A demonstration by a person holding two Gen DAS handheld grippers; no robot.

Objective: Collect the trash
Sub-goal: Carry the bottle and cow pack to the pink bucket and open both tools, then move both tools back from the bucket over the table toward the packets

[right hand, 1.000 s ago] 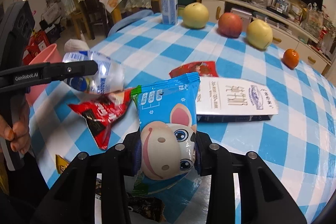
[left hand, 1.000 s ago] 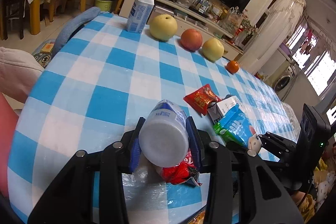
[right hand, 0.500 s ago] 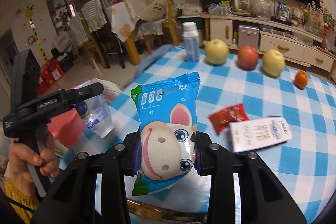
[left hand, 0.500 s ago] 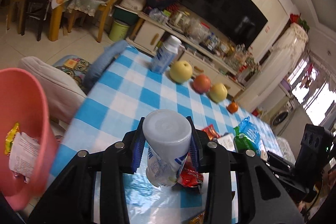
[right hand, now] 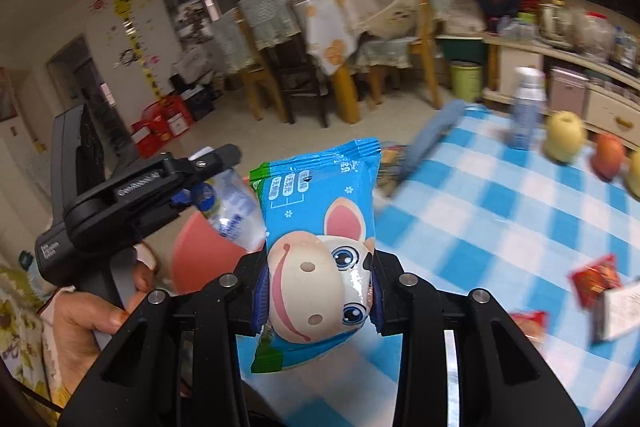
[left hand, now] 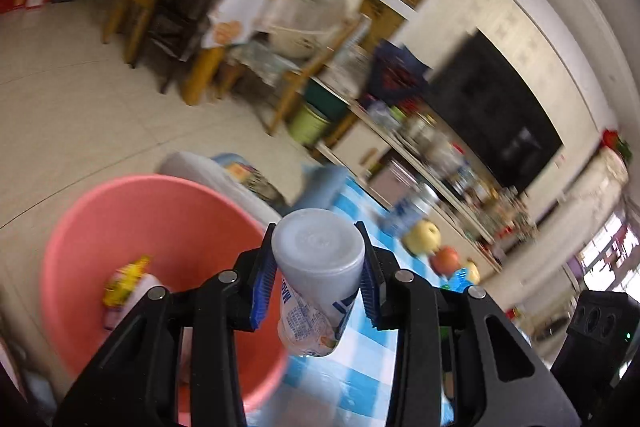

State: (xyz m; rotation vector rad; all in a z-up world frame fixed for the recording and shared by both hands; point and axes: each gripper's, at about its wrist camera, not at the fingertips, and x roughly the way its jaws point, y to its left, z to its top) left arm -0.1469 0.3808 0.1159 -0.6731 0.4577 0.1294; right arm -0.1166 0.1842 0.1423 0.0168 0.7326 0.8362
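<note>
Beside the checked blue-and-white surface, a pink basin stands on the floor, with a yellow wrapper lying inside. Left gripper: jaws pinching a plastic bottle, base toward the camera, held near the basin's rim at the surface's edge. Right gripper: jaws pinching a blue snack packet with a cartoon cow, held above the near edge of the surface. On the surface: upright white bottle, a row of fruit along the far side, red wrapper and a carton at right, blurred.
</note>
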